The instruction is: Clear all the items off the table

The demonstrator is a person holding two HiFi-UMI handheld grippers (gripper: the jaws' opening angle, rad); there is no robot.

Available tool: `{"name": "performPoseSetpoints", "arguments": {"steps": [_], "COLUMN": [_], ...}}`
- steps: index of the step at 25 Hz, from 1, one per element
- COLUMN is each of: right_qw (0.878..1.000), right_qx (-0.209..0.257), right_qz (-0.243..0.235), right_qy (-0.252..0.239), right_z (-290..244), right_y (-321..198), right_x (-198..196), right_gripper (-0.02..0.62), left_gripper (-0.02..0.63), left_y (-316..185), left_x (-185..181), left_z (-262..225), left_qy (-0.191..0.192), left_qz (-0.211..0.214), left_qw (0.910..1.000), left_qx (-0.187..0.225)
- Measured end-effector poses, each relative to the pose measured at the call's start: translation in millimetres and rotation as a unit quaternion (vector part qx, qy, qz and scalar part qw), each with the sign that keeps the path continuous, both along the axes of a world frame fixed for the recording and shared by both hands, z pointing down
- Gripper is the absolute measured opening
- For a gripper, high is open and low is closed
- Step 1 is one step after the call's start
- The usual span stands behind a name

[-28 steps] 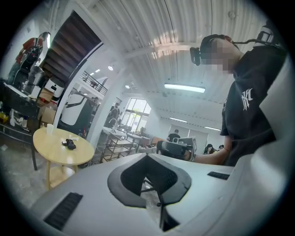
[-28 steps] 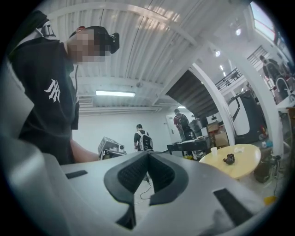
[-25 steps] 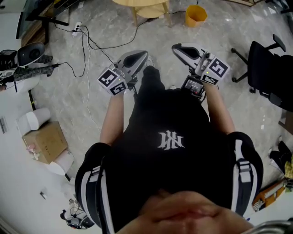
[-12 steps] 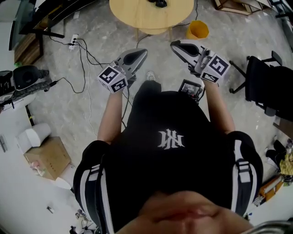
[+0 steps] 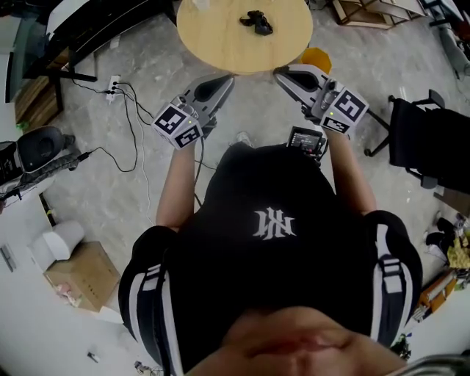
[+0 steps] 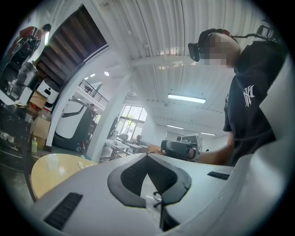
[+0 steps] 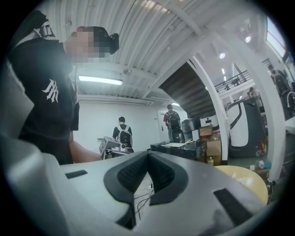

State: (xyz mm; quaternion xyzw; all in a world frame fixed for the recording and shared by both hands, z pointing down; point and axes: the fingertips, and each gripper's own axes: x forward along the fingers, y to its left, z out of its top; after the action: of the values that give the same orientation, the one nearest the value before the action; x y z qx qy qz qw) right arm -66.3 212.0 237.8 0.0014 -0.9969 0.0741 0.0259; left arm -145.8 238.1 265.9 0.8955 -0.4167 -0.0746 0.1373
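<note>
A round pale wooden table (image 5: pixel 220 40) stands at the top of the head view. On it lies a small black item (image 5: pixel 256 22). My left gripper (image 5: pixel 228 78) is held level just short of the table's near edge, jaws shut and empty. My right gripper (image 5: pixel 280 72) hovers beside it at the same edge, also shut with nothing in it. In the left gripper view the closed tips (image 6: pixel 147 155) point past the table (image 6: pixel 53 168) at the left. In the right gripper view the closed tips (image 7: pixel 148 152) have the table (image 7: pixel 246 179) at the right.
A yellow bin (image 5: pixel 318 57) shows behind the table's right edge. A black office chair (image 5: pixel 422 143) stands at the right. Cables and a power strip (image 5: pixel 115 84) lie on the floor at the left, a cardboard box (image 5: pixel 82 275) further down. Two people (image 7: pixel 122 136) stand far off.
The table has slid down into the head view as the person walked up to it. Both grippers moved forward to its near edge and stayed shut.
</note>
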Motion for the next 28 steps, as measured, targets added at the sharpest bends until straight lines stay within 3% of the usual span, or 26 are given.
{"name": "performPoseSetpoints", "arguments": {"steps": [9, 14, 21, 28], "right_qw": [1.000, 1.000, 0.999, 0.996], "right_qx": [0.001, -0.016, -0.039, -0.028], "right_qz": [0.010, -0.003, -0.033, -0.072], "right_qy": [0.015, 0.013, -0.010, -0.033], "right_z": [7.0, 13.0, 27.6, 18.3], "right_y": [-45.8, -83.4, -149.7, -219.9], "right_x": [-9.7, -18.7, -40.3, -59.3], "right_gripper": [0.003, 0.003, 0.003, 0.003], "left_gripper": [0.012, 0.012, 0.012, 0.012], "left_y": [-43.5, -72.6, -124.8, -188.6], "left_x": [-15.6, -23.7, -38.8, -58.8], "left_z": [8.6, 16.8, 25.0, 18.0], "left_qy": [0.018, 0.019, -0.004, -0.026], "left_qz": [-0.009, -0.020, -0.046, -0.076], "left_qw": [0.9998, 0.9995, 0.9979, 0.9952], "left_qx": [0.002, -0.017, -0.046, -0.055]}}
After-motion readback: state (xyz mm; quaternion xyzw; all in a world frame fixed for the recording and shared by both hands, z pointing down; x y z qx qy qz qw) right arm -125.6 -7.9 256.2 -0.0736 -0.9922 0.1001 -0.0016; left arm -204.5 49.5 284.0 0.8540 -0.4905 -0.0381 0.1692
